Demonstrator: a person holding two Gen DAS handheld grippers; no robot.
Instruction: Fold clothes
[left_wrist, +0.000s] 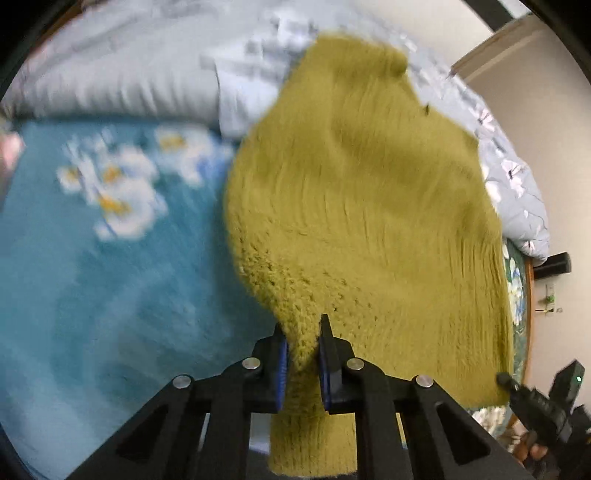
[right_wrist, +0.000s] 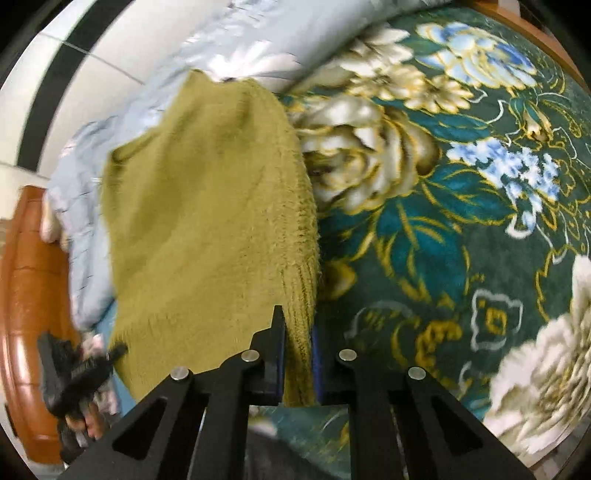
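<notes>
Behind, a pale quilt (left_wrist: 110, 81) bunches on the flowered blanket (right_wrist: 461, 221) (blurred); both grippers, left (left_wrist: 303, 354) and right (right_wrist: 298, 354), clench the sweater's (left_wrist: 362, 206) hem.

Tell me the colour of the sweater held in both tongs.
Olive green sweater, a plain fuzzy knit; the right wrist view shows it sharpest.

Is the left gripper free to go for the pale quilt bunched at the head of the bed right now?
Probably not. The left gripper is shut on the olive sweater, whose knit hangs between it and the pale quilt. The right gripper clamps the sweater's ribbed edge too, so it would have to let go first.
</notes>
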